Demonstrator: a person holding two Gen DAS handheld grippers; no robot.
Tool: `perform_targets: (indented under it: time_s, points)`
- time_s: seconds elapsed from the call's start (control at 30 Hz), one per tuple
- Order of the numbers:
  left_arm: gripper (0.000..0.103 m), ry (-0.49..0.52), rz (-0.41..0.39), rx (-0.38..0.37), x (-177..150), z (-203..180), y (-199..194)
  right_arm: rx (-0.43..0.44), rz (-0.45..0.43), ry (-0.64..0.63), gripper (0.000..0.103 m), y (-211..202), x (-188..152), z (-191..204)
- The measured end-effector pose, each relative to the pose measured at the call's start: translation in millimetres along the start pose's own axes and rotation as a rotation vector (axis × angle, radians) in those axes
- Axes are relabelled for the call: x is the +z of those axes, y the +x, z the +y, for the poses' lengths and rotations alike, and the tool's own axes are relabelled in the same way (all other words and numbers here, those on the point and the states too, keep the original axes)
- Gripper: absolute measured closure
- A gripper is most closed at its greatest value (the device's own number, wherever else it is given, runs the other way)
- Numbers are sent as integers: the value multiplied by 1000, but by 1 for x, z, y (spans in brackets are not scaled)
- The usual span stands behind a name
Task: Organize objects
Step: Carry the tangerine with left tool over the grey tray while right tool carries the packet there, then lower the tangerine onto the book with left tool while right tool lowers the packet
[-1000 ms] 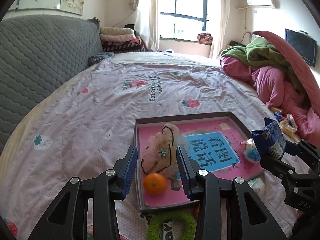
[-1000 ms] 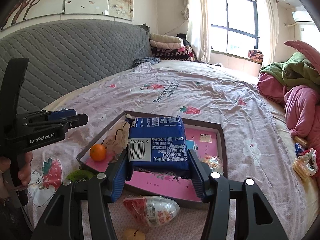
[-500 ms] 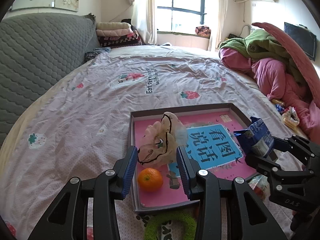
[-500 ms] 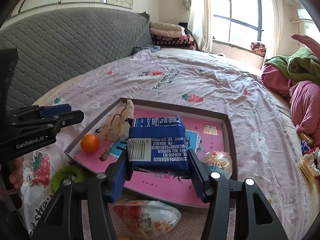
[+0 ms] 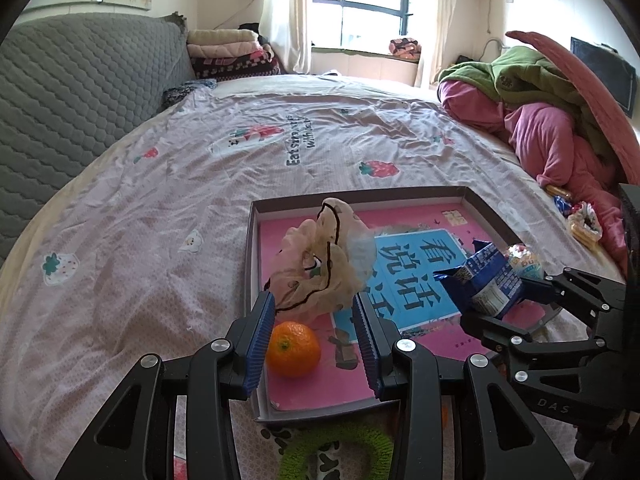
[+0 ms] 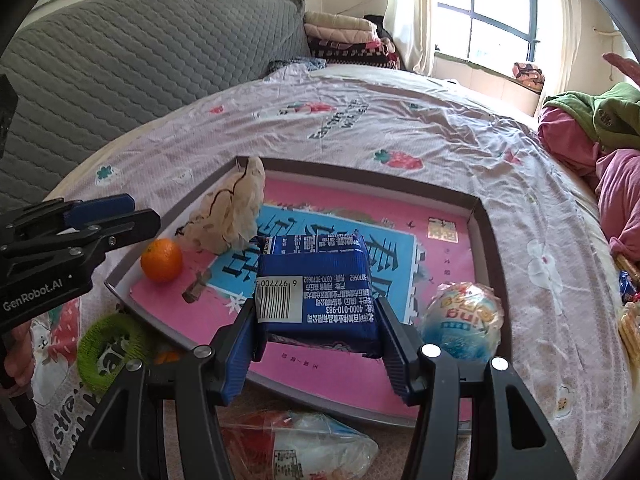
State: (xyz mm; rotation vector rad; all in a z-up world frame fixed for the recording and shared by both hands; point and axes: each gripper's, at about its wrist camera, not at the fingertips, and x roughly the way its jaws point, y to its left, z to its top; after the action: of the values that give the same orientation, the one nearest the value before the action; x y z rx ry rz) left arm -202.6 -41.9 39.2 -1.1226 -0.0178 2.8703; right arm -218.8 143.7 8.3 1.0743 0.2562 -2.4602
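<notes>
**Tray half filled, blue packet on its way in**

The right gripper (image 6: pixel 316 332) pinched a blue packet (image 6: pixel 316 280) just above the tray (image 6: pixel 486 240). The left gripper (image 5: pixel 314 336) hung spread and empty over the orange (image 5: pixel 293 343). Already in the tray lay the orange, a crumpled bag (image 5: pixel 320 264) and a round pack (image 6: pixel 462 322). By my judgement, a green ring (image 6: pixel 110 346) and a clear snack bag (image 6: pixel 304 446), on the bed beside the tray, were left to gather.

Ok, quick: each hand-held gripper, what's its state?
Left hand-held gripper: open, empty, above the small round orange.
Right hand-held gripper: shut on the blue plastic snack packet.
</notes>
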Motion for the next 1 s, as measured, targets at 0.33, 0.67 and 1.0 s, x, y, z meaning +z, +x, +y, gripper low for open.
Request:
perform_targets:
  time_s: [0.33,0.67,1.0]
  points:
    - [62,8,17,-7,-4,-4,4,-5,64,16,46,13,-5,-4]
    - [62,6,28,-12,-7,-4,6,-3,87,27,46,19,-8,-5]
    - [62,17,43,-15,-10,-7,10,5,103,72,45,22,-9,-14]
